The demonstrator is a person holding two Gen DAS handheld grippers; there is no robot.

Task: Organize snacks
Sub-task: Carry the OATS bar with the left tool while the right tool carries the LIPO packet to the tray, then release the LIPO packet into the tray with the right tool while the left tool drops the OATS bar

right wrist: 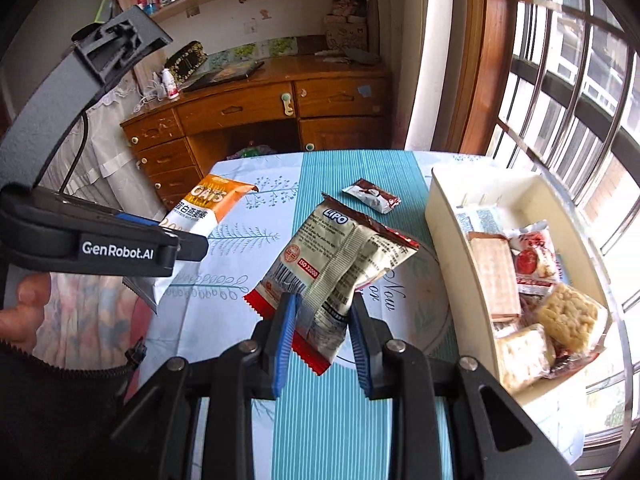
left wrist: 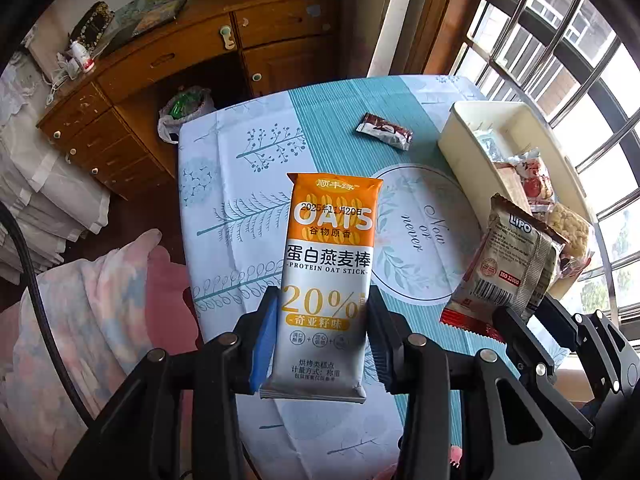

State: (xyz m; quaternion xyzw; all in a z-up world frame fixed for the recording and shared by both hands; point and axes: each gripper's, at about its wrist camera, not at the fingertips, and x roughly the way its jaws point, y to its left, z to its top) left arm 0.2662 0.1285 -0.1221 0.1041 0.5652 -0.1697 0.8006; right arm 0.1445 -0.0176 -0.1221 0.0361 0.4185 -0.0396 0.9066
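My left gripper (left wrist: 322, 312) is shut on an orange-and-white oat stick packet (left wrist: 328, 256), held upright above the table; the packet also shows in the right wrist view (right wrist: 204, 208). My right gripper (right wrist: 324, 308) is shut on a beige Lipo snack packet (right wrist: 340, 256) with red ends, held above the table; it shows at the right of the left wrist view (left wrist: 508, 264). A small brown-and-white candy packet (left wrist: 385, 130) lies on the teal tablecloth, seen too in the right wrist view (right wrist: 372, 195). A cream bin (right wrist: 436, 216) at the right holds several snacks.
The table has a patterned teal and white cloth (right wrist: 320, 420). A wooden desk (right wrist: 256, 116) stands behind it, a barred window (right wrist: 568, 92) to the right. A bed with a floral cover (left wrist: 80, 320) lies to the left. The bin (left wrist: 464, 152) sits by the window edge.
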